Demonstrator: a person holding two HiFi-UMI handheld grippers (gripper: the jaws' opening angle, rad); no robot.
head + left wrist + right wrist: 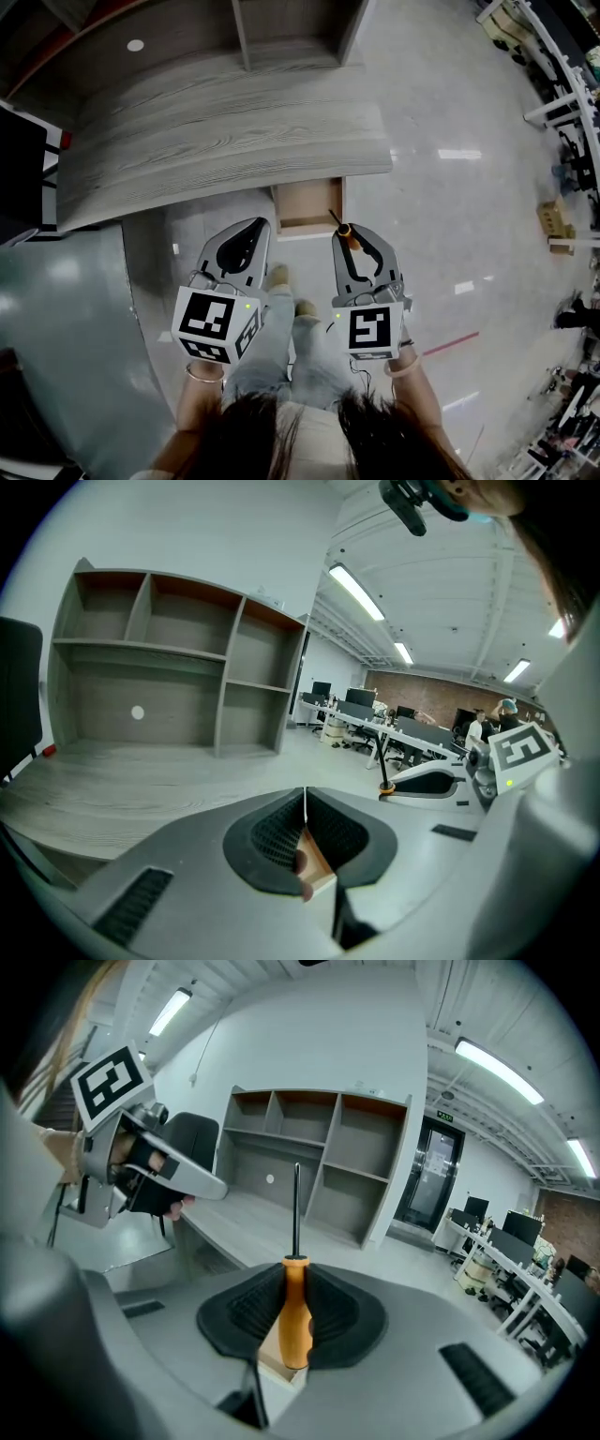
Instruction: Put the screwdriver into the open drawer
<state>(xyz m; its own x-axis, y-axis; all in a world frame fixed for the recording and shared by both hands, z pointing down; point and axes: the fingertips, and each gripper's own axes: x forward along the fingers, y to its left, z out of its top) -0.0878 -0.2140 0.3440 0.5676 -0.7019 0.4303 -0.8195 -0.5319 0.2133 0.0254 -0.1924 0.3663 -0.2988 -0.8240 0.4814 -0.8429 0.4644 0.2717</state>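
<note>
the right hand-held gripper point(294, 1283) is clamped on the orange handle of the screwdriver point(295, 1321), and the dark shaft stands straight out past the jaw tips. in the head view this gripper point(356, 236) hangs just in front of the open drawer point(307, 223), with the screwdriver point(343, 230) at its tip and the shaft slanting toward the drawer's right front corner. whether the tip touches the drawer cannot be told. the drawer is pulled out from under the near edge of the grey wood-grain worktop point(225, 122), pale wood showing inside it. the left hand-held gripper point(305, 803) has its jaws pressed together with nothing between them. in the head view it point(259, 227) sits beside the right one, just left of the drawer's front, the two apart. a grey shelf unit point(178, 658) stands at the back of the worktop. the glossy floor point(450, 187) spreads out to the right of the worktop, and the person's feet show below, between the two grippers.
</note>
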